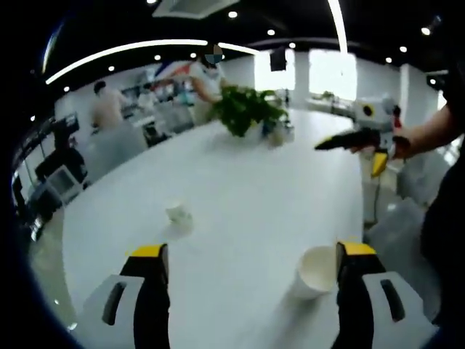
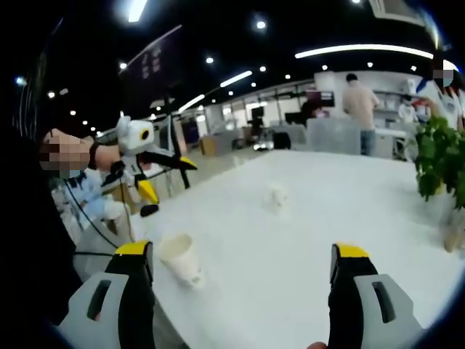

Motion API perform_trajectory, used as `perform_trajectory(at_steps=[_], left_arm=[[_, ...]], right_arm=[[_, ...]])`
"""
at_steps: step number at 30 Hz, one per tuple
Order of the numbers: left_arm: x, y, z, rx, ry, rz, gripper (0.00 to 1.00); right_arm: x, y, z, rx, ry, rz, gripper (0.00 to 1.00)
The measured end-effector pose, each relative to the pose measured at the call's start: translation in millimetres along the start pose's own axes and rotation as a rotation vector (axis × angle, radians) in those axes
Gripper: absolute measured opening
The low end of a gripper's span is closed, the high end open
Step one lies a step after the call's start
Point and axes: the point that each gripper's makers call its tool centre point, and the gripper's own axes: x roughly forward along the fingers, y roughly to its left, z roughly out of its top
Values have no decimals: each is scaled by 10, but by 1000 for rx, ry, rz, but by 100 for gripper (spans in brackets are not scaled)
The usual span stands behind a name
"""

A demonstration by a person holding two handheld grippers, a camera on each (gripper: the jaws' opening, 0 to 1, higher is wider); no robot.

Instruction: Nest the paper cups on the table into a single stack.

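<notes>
Two white paper cups are apart on the white table [image 1: 240, 174]. The nearer cup [image 1: 316, 271] stands mouth up just inside the right jaw of my left gripper [image 1: 252, 251], which is open and holds nothing. The other cup [image 1: 178, 213] is smaller, blurred and further out to the left. My right gripper [image 1: 350, 151] hovers over the table's far right side in a person's hand. In the right gripper view, my right gripper [image 2: 242, 251] is open and empty, the nearer cup [image 2: 182, 258] is by its left jaw, the further cup [image 2: 276, 195] is ahead, and my left gripper [image 2: 168, 178] hangs at the left.
A green potted plant [image 1: 247, 109] stands at the table's far end, and the same plant [image 2: 439, 160] is at the right in the right gripper view. People stand at desks beyond the table. The table's edge [image 2: 145, 233] runs close by the nearer cup.
</notes>
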Motion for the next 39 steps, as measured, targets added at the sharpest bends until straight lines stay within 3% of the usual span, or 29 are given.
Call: perform_trajectory(at_steps=[7,15,30,39], left_arm=[[-33,213,126,-45,-71,69,99],[18,385,162,-78,-98,97,99],[374,638,93,-117,-80,97,98],[629,819,105,-131,-86,101,99]], right_arm=[[25,32,-12,2,6,6,100],[33,52,-62,3,20,8,100],[181,22,-215,40,50,36,100],[268,-79,-211,48,53,35,100]])
